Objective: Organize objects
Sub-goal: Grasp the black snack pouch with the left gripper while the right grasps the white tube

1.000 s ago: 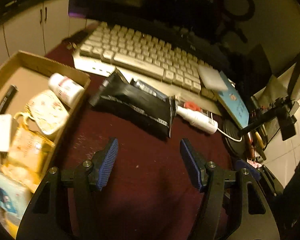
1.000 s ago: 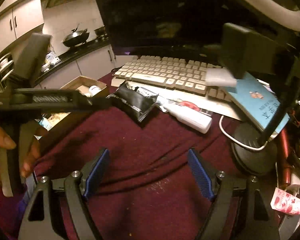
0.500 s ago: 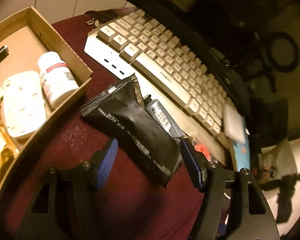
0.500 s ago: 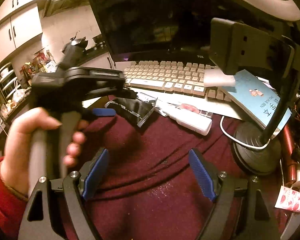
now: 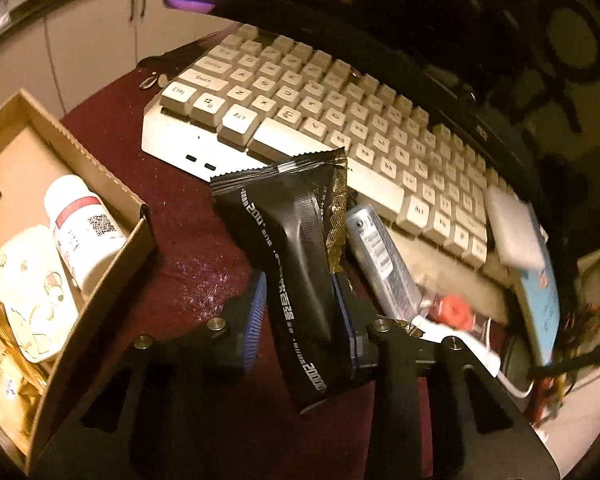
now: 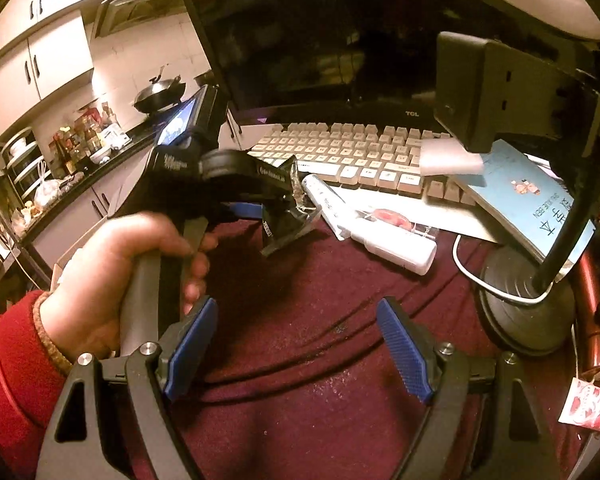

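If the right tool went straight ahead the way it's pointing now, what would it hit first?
Probably the maroon cloth covering the table; nothing lies between the open right tool and it. The white bottle lies farther on, though depth is unclear.

Dim amber light, fisheye-bent edges, slight blur.

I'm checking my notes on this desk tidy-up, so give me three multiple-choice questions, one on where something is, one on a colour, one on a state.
1. Where is the white pill bottle?
A. On the keyboard
B. In the cardboard box
C. Under the monitor

2. What colour is the snack packet between the left claw pads?
A. Black
B. Green
C. White

3. How is the right claw?
A. Shut on a pen
B. Gripping the blue book
C. Open and empty

Answers:
1. B, it lies inside the box walls.
2. A, black with gold trim; the jaws are closing on it.
3. C, only maroon cloth shows between its pads.
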A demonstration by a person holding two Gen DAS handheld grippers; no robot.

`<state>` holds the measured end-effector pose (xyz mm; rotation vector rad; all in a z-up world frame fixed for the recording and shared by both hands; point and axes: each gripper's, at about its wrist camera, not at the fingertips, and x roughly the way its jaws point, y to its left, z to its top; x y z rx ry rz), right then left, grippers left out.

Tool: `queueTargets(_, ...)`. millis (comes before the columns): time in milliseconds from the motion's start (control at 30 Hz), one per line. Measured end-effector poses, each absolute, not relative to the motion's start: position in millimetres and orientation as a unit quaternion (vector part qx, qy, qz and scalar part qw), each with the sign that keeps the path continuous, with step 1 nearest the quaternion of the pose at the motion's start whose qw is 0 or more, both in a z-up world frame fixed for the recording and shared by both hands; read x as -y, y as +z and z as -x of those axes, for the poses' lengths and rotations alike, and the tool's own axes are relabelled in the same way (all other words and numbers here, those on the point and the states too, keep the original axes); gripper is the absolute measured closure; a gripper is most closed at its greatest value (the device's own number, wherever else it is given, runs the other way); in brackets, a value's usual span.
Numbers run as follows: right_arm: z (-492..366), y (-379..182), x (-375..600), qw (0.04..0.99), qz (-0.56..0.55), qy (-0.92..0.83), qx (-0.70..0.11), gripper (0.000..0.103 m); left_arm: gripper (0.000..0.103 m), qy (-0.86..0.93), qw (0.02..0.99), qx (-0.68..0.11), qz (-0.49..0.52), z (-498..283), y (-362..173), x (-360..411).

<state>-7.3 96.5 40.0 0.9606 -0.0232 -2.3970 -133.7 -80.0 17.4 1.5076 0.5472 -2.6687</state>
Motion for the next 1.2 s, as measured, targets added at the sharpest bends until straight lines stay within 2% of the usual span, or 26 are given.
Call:
queueTargets(300, 11.2, 39.3, -92.2, 0.288, -0.381, -0.879, 0.004, 0.021, 0.075, -0.843, -0.049, -0.122, -0.522, 98.0, 20.5, 66.4)
queueTargets(433, 15.5, 40.7, -93.9, 0.285, -0.385, -0.878, -0.028, 0.021, 0.075, -0.837, -0.083, -0.084, -0.534, 70.3, 22.0, 84.2)
queueTargets(567, 13.5, 37.6, -76.3, 0.281, -0.373, -0.876, -0.120, 0.021, 0.074, -0.839, -0.105, -0.080, -0.527, 38.1, 20.8, 115.1)
queueTargets(700, 18.4, 17.5, -34.1, 0.252, -0.355, -0.857, -0.276, 0.039, 0.074, -0.842, -0.120, -0.072, -0.521, 16.6, 21.8, 104.5)
queueTargets(800, 33.6, 13.2, -20.7, 0.219, -0.323, -0.857, -0.335, 0.039, 0.075, -0.841, -0.128, -0.079, -0.519, 7.6, 21.5, 100.5)
queueTargets(1067, 82.3, 5.3, -27.2, 0.203, -0.328, -0.857, -0.342, 0.039, 0.073, -0.839, -0.125, -0.077, -0.525, 7.3, 22.7, 100.1)
queueTargets(1200, 102.2, -0.1, -38.6, 0.221, -0.365, -0.852, -0.304, 0.041, 0.069, -0.845, -0.122, -0.069, -0.517, 11.1, 21.0, 95.8)
